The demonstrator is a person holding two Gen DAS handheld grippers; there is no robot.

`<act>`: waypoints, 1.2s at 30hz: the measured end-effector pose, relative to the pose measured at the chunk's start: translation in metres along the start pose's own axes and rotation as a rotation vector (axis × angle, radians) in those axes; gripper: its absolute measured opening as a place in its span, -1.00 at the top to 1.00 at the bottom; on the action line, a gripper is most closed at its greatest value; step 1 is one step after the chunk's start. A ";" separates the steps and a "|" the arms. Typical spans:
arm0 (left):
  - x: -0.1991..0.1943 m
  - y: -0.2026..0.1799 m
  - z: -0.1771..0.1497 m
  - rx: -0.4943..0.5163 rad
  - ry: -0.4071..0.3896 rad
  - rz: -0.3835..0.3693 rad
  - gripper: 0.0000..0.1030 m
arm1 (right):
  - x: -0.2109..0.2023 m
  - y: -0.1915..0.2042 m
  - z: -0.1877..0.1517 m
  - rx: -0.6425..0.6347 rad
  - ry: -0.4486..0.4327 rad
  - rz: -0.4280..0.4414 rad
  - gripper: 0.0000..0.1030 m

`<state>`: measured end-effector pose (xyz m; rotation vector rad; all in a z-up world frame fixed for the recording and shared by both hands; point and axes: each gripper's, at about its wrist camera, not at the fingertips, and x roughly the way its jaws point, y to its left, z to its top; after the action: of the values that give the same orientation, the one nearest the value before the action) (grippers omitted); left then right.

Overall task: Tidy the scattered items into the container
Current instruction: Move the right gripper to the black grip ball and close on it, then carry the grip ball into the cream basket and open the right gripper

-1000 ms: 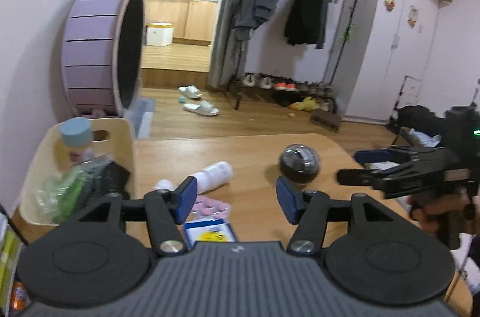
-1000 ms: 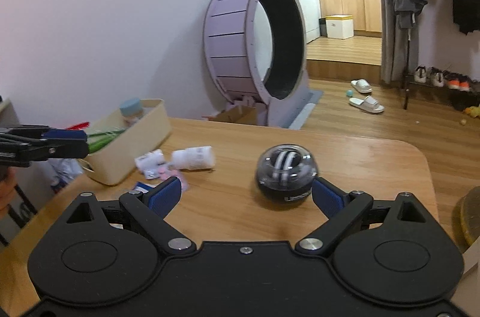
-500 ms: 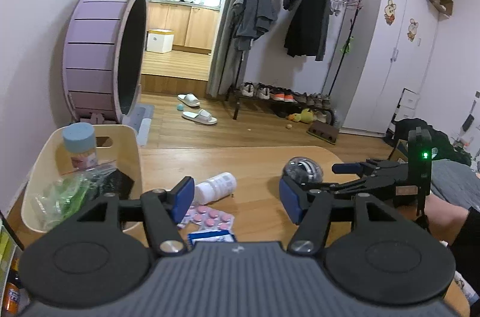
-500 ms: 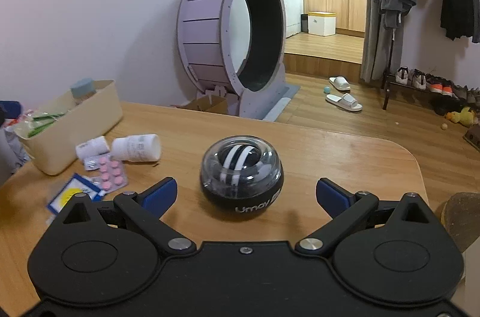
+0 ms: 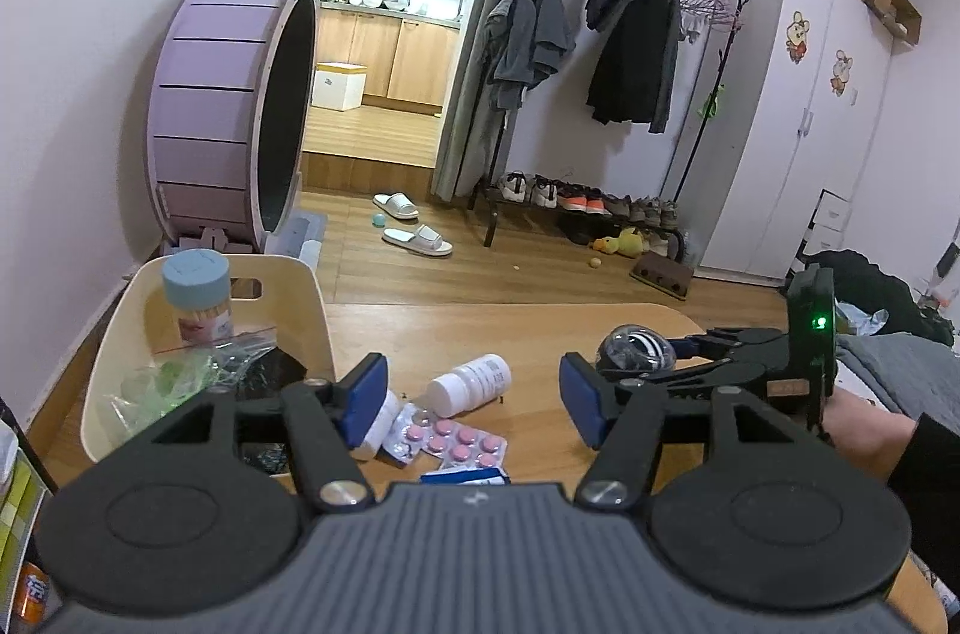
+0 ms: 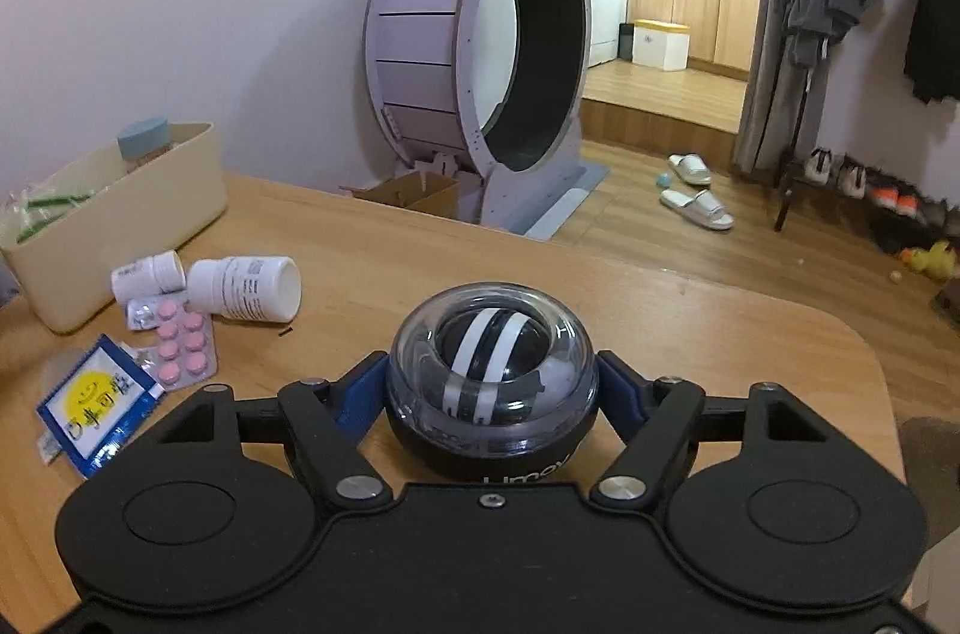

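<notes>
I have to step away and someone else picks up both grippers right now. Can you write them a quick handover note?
Right gripper: fingers against both sides of the gyro ball, which sits on the table; not lifted.
Left gripper: open, holding nothing, above the medicine pile.
Done: the cream bin at the table's left holds a blue-capped jar and plastic bags.
Left on the table: gyro ball, large white pill bottle, small white bottle, pink blister pack, blue and yellow sachet.
Next, probably: carry the ball to the bin, then clear the medicines.
</notes>
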<state>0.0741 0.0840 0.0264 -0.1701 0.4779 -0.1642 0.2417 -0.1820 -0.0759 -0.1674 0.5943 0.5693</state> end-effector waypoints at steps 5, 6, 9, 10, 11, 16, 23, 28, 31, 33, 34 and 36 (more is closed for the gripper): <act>-0.002 0.002 0.000 0.007 0.013 0.006 -0.21 | -0.002 0.002 0.001 -0.017 0.011 -0.002 -0.38; -0.003 0.003 0.000 0.007 0.011 0.009 -0.21 | -0.003 0.002 0.001 -0.010 0.012 -0.003 -0.38; -0.007 0.005 0.001 0.015 0.005 0.023 -0.21 | -0.005 0.002 0.002 0.002 0.018 -0.009 -0.37; -0.008 0.006 0.001 0.018 0.004 0.031 -0.21 | -0.007 0.003 0.002 0.000 0.017 -0.008 -0.37; -0.009 0.008 0.001 0.017 0.005 0.039 -0.21 | -0.009 0.005 0.002 -0.005 0.013 -0.006 -0.37; -0.017 0.017 0.005 0.009 0.001 0.075 -0.21 | -0.020 0.017 0.015 -0.019 -0.026 0.013 -0.37; -0.034 0.033 0.016 -0.023 -0.011 0.153 -0.22 | -0.030 0.050 0.050 -0.054 -0.077 0.113 -0.37; -0.046 0.045 0.024 -0.040 0.010 0.264 -0.22 | -0.025 0.084 0.076 -0.077 -0.101 0.206 -0.37; -0.054 0.053 0.028 -0.045 0.016 0.299 -0.22 | -0.016 0.110 0.089 -0.099 -0.109 0.258 -0.37; -0.058 0.057 0.029 -0.051 0.017 0.315 -0.23 | -0.009 0.124 0.096 -0.110 -0.106 0.290 -0.37; -0.060 0.060 0.030 -0.057 0.018 0.321 -0.23 | -0.006 0.131 0.098 -0.117 -0.103 0.304 -0.37; -0.063 0.066 0.031 -0.069 0.017 0.323 -0.24 | 0.002 0.144 0.102 -0.133 -0.097 0.330 -0.37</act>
<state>0.0416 0.1640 0.0681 -0.1564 0.5214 0.1673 0.2131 -0.0297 0.0082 -0.1673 0.4921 0.9324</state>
